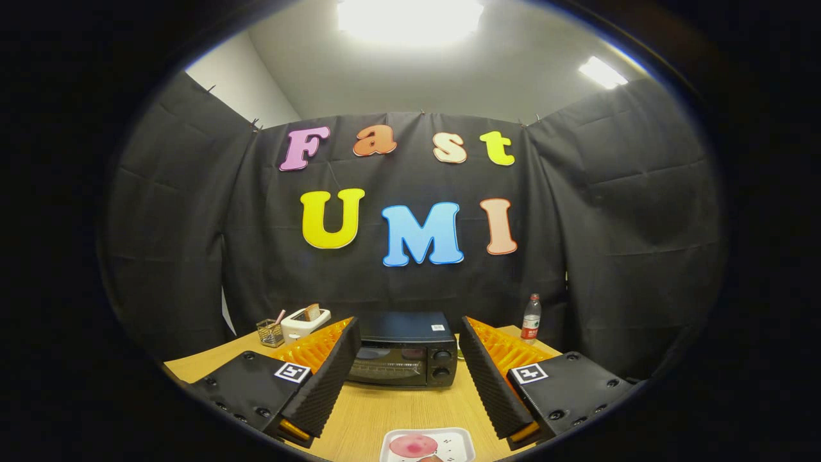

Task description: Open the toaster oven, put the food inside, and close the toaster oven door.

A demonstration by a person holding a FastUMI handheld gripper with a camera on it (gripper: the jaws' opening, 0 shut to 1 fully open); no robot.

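A black toaster oven point(405, 350) stands on the wooden table point(397, 410) beyond my fingers, its glass door shut and two knobs on its right side. My gripper point(405, 359) is open, fingers spread wide with nothing between them, and the oven shows through the gap. Close below the gripper lies a white tray point(459, 443) with a round pink piece of food point(413, 445) on it and a brownish piece at its near edge, partly hidden.
Left of the oven stand a white toaster point(304, 323) with a bread slice in it and a small wire basket point(270, 333). A plastic bottle point(531, 318) with a red cap stands to the oven's right, near the black cloth wall.
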